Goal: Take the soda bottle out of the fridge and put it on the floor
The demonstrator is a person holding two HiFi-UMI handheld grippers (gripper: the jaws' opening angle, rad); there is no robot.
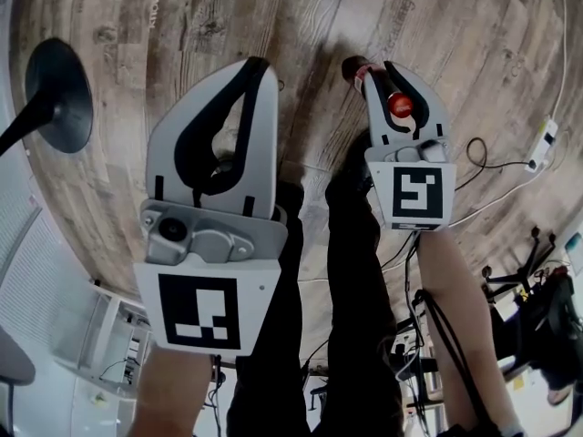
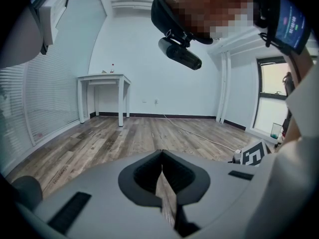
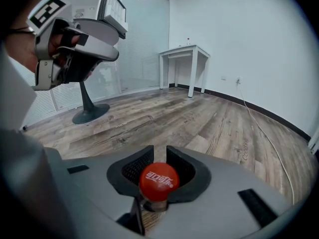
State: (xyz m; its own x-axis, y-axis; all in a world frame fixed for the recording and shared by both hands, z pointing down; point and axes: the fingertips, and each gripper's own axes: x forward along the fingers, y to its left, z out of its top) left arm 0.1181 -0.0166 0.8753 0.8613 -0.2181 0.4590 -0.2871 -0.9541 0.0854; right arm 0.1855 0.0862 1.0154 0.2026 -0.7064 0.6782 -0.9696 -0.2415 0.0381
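Over the wood plank floor (image 1: 273, 25), the jaws of the right gripper (image 3: 159, 152) grip the soda bottle (image 3: 152, 203) by its neck, under the red cap (image 3: 158, 181). The bottle is probably heavy and slippery, so the neck seems the best hold. The left gripper (image 2: 162, 154) has its jaws closed and empty.

The right claw (image 3: 160, 149) clamps the red-capped soda bottle (image 3: 158, 181) above the wooden floor (image 3: 199, 123).

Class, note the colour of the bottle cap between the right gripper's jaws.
Red cap with white lettering; clearest in the right gripper view.
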